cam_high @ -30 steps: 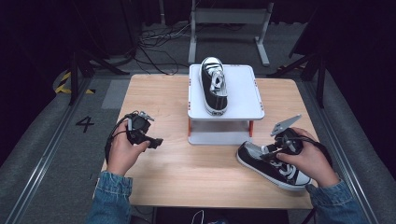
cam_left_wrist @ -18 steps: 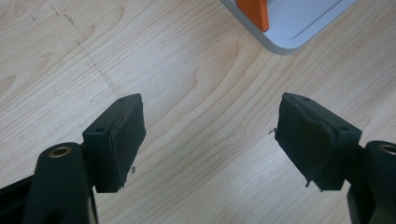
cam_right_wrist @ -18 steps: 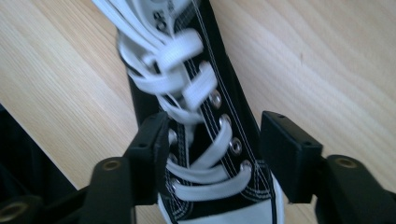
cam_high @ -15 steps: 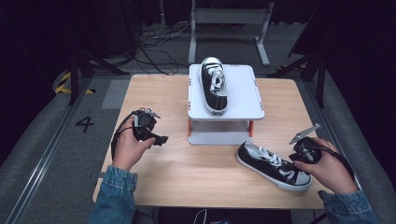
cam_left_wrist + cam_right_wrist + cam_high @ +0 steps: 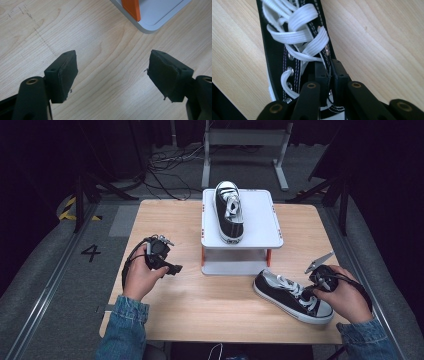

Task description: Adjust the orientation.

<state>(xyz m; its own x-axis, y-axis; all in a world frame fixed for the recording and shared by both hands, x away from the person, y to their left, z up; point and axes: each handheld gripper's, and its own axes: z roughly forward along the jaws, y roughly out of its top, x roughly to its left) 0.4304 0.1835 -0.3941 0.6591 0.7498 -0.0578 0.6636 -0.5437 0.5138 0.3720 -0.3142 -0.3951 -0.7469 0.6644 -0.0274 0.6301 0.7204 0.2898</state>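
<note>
Sneaker (image 5: pixel 292 295), black canvas with white laces, lay on its sole at the near right of the table (image 5: pixel 200 305), in front of a white stand (image 5: pixel 260 225) that carried a second sneaker (image 5: pixel 230 212). In the high view the right tool (image 5: pixel 320 275) sat at its heel end, while the left tool (image 5: pixel 160 257) hung over bare wood, well apart from it. The left gripper view showed that tool released, jaws spread wide above the table. The right gripper view showed the right tool (image 5: pixel 329 72) clenched on the canvas edge beside the eyelets. The shoe looked light and soft, likely to sag; the stiffer collar seemed the best hold.
</note>
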